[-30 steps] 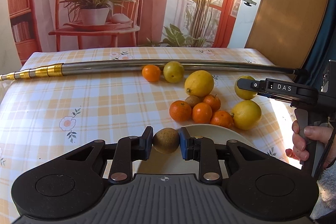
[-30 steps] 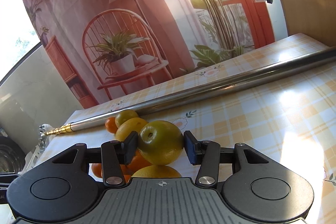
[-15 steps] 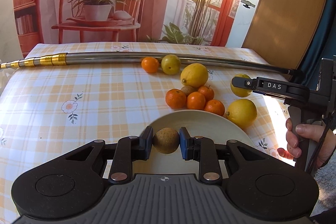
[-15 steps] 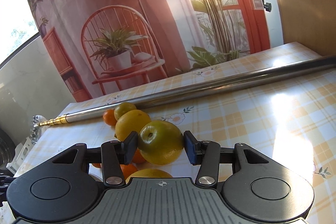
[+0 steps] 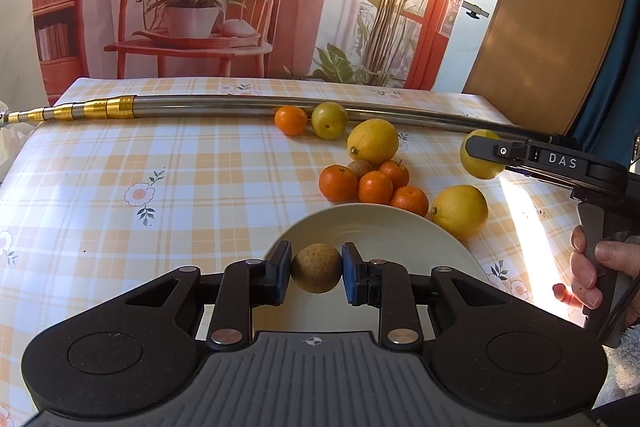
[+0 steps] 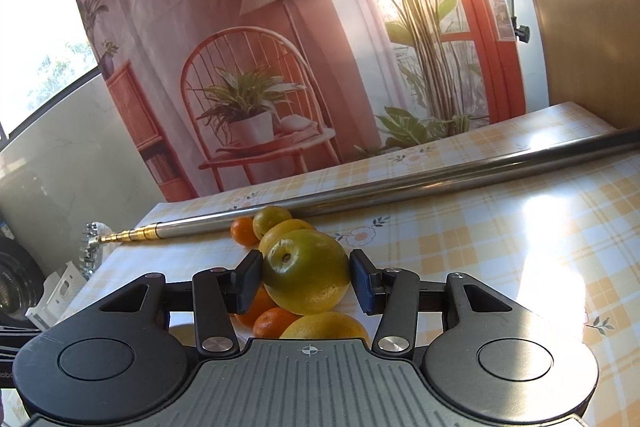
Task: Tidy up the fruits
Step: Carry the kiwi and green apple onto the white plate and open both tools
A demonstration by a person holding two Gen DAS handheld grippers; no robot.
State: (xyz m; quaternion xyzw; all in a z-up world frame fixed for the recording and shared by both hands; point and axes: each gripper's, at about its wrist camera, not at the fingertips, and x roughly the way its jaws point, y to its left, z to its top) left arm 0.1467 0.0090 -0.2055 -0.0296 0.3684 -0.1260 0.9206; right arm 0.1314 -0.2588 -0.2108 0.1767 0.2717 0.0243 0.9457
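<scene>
My left gripper (image 5: 316, 273) is shut on a small brown round fruit (image 5: 316, 268), held above the cream plate (image 5: 384, 227). Beyond the plate lie several tangerines (image 5: 375, 187), another brown fruit (image 5: 359, 167), two lemons (image 5: 373, 141) (image 5: 460, 211), and a tangerine (image 5: 291, 120) beside a green-yellow fruit (image 5: 329, 120). My right gripper (image 6: 306, 281) is shut on a yellow-green lemon (image 6: 306, 277), lifted above the table; the left wrist view shows that lemon (image 5: 480, 163) at the right, half hidden behind the gripper's finger. A hand (image 5: 592, 271) holds its handle.
A long metal telescopic pole (image 5: 240, 105) with a gold end lies across the far side of the checked tablecloth (image 5: 140, 167). A printed backdrop hangs behind the table. A wooden panel (image 5: 552, 7) stands at the far right. A white crate (image 6: 60, 291) sits off the table's left end.
My left gripper has drawn back and risen with the brown fruit, so more of the plate shows. The right gripper has carried its lemon slightly higher.
</scene>
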